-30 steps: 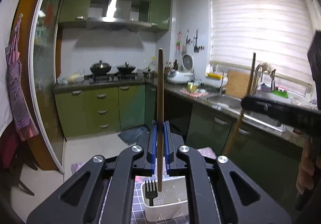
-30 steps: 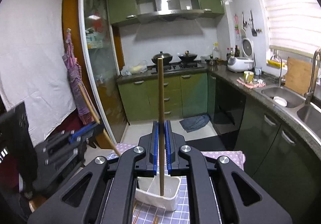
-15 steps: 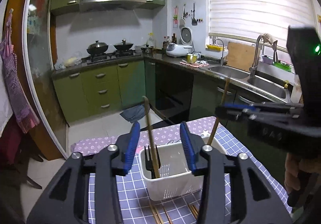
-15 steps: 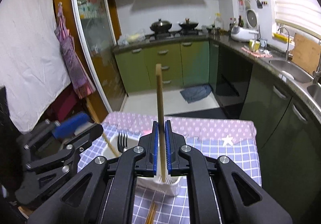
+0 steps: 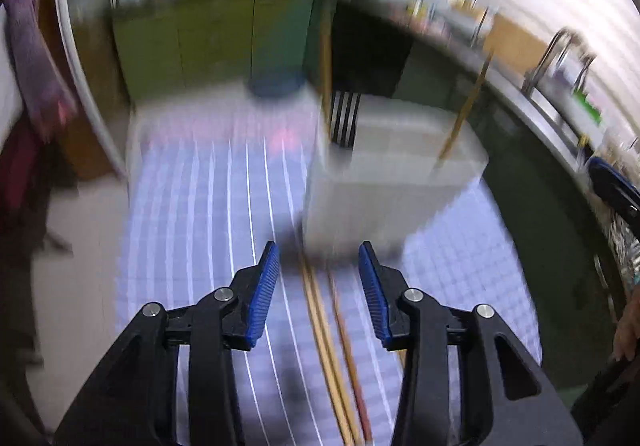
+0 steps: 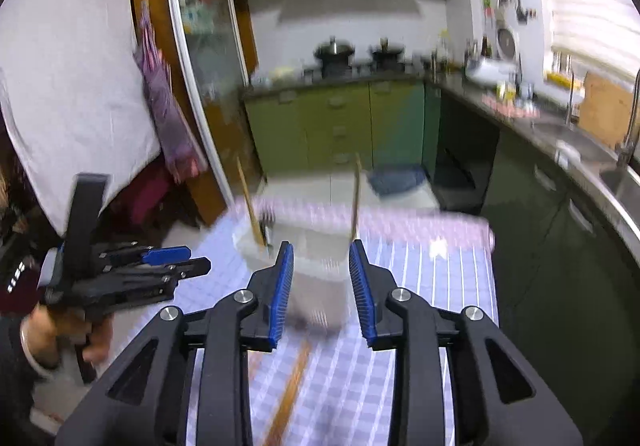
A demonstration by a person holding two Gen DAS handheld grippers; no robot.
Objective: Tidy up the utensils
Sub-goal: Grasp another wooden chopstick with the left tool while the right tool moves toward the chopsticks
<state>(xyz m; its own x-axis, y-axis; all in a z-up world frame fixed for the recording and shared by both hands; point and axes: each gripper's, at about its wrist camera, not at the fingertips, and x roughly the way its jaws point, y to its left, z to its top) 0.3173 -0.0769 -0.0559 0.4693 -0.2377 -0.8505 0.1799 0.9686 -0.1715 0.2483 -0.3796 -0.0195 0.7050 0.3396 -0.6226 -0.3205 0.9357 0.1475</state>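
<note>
Left wrist view, heavily motion-blurred: the left gripper (image 5: 319, 286) occupies the lower centre of the frame with its blue-padded jaws spread wide and nothing between them. Beneath the gap, several wooden chopsticks (image 5: 326, 342) lie side by side on the checked tablecloth (image 5: 208, 214) of the table, running from the lower edge toward the white utensil basket (image 5: 384, 182) at centre right. In the basket stand a black fork (image 5: 344, 118) at its left corner, one chopstick (image 5: 326, 58) beside the fork, and another, leaning chopstick (image 5: 464, 114) nearer the right side.

Right wrist view: the right gripper (image 6: 321, 288) fills the lower centre, its jaws likewise spread and empty. The basket (image 6: 308, 258) sits just beyond the fingertips in mid-frame, with two chopsticks rising from it, one at left (image 6: 250, 206) and one at right (image 6: 355, 198). A loose chopstick (image 6: 290, 394) lies on the cloth below the jaws. The left gripper (image 6: 192, 260) appears at lower left, well apart from the basket. Green kitchen cabinets (image 6: 336, 130) form the background.
</note>
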